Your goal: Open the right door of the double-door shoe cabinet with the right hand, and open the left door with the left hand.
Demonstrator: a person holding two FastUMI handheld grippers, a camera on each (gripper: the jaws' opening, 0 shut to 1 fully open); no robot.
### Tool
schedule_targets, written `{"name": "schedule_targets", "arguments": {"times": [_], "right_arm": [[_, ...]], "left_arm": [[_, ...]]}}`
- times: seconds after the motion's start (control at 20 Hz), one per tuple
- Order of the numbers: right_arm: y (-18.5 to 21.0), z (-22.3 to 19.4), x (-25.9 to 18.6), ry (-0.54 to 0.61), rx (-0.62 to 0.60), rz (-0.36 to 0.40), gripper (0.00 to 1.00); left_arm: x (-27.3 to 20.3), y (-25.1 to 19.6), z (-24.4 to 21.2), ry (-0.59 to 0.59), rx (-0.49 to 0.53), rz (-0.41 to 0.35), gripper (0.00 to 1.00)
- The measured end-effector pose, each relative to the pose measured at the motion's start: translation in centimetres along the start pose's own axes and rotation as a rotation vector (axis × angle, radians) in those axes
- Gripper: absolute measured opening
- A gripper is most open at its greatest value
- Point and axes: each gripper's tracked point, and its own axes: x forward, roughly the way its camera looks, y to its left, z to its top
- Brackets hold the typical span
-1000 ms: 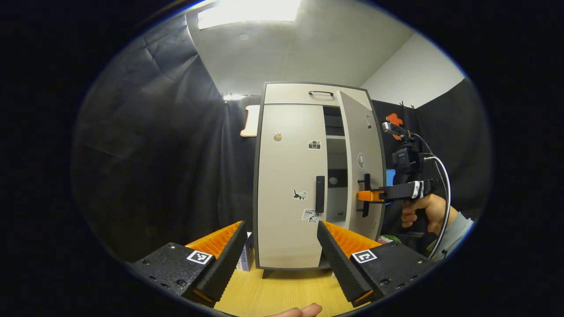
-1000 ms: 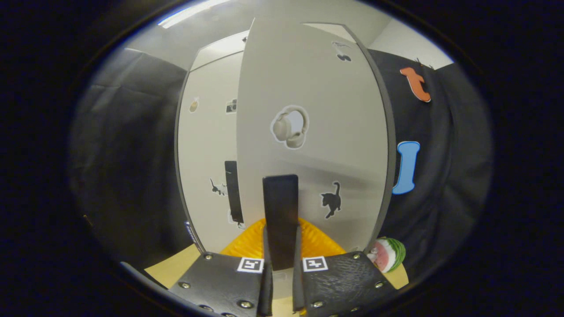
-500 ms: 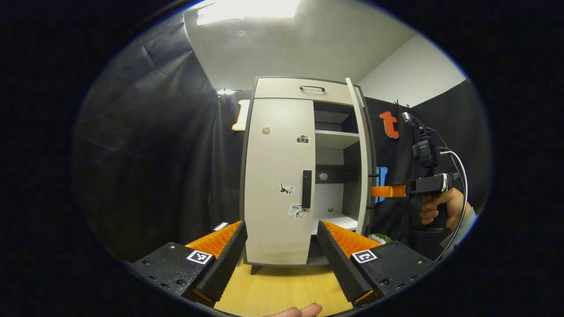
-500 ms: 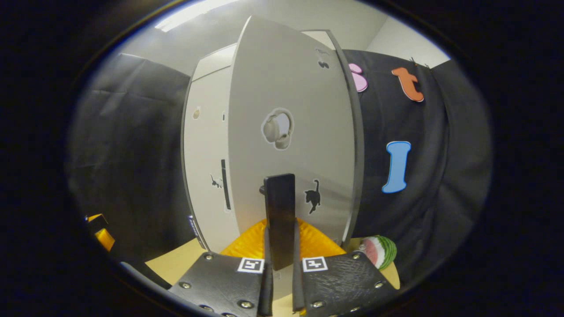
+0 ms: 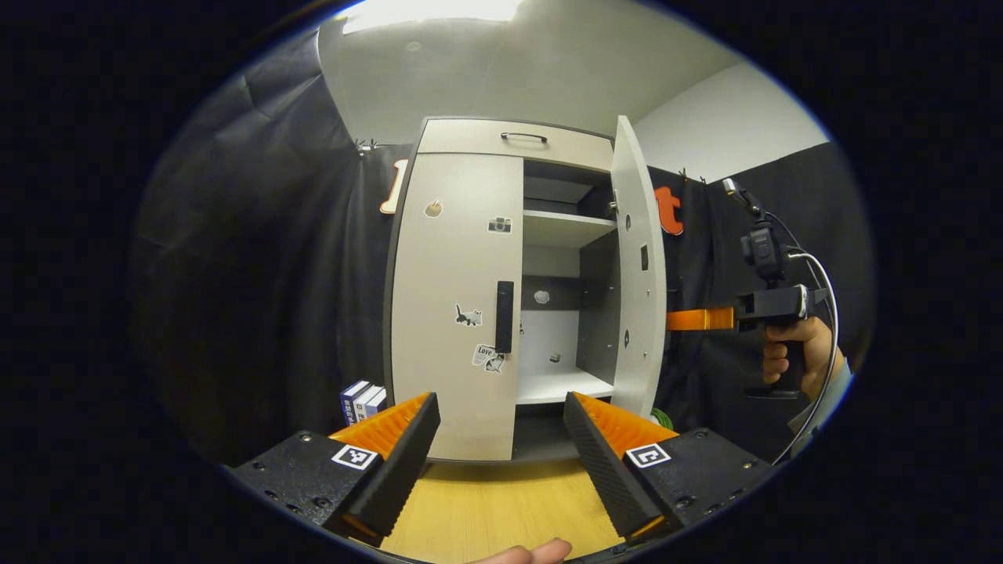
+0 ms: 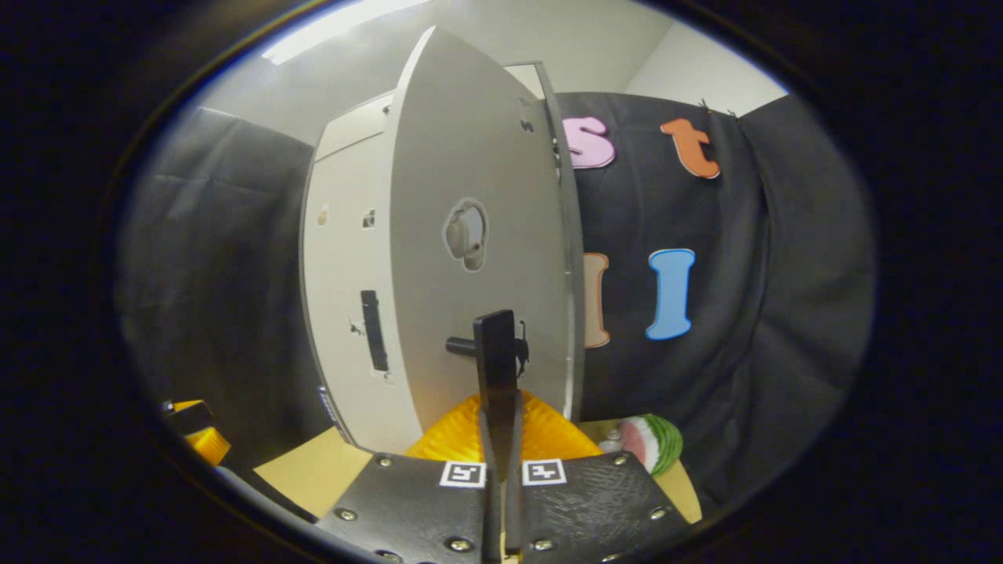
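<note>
In the left gripper view, a few small boxes (image 5: 362, 399) stand on the worktop (image 5: 501, 509) by the lower left corner of the shoe cabinet (image 5: 501, 139). The left gripper (image 5: 501, 446) hovers in front of the cabinet with its fingers spread wide and nothing between them, apart from the cabinet. The left door (image 5: 450, 313) sits flat against the cabinet front, closed, its dark vertical handle (image 5: 505, 316) near its inner edge and small stickers across its face. Just right of it, the open compartment shows a shelf (image 5: 560, 227) and a lower floor panel inside. The right door (image 5: 639, 266) stands swung outward, seen from its inner face. Beyond its edge, the right gripper (image 5: 693, 319) reaches in from the right, gripped by a hand (image 5: 791, 352) with a cable running from it.

In the right gripper view, the right door (image 6: 470, 235) stands nearly edge-on, and the right gripper (image 6: 501, 439) has its fingers closed narrowly on the right door's dark handle (image 6: 497, 368), which rises between them. A watermelon-like toy (image 6: 654, 442) lies on the worktop to the right.
</note>
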Motion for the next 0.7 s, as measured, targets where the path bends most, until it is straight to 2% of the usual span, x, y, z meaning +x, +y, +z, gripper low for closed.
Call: {"name": "schedule_targets", "arguments": {"times": [0.2, 0.3, 0.4, 0.45, 0.5, 0.7], "right_arm": [[-4.8, -0.3, -0.5, -0.002, -0.047, -0.11, 0.02], [-8.7, -0.7, -0.3, -0.005, -0.022, -0.171, 0.01], [-8.2, -0.7, -0.8, -0.004, 0.118, -0.053, 0.0], [-8.2, -1.0, -0.4, -0.006, 0.149, -0.03, 0.0], [-7.9, -1.0, -0.3, -0.011, 0.144, -0.021, 0.01], [-8.5, -0.7, -0.5, -0.031, 0.012, -0.071, 0.01]], "left_arm": [[0.8, 0.3, -0.3, 0.001, 0.008, 0.013, 0.99], [1.0, 0.3, -0.4, 0.0, 0.016, 0.02, 0.99], [1.4, 0.6, -0.6, 0.001, 0.027, 0.028, 0.99], [1.5, 0.8, -0.8, 0.006, 0.037, 0.031, 0.99], [1.6, 0.7, -1.0, 0.01, 0.046, 0.034, 0.99], [2.3, 1.6, -1.4, 0.026, 0.059, 0.06, 0.99]]}}
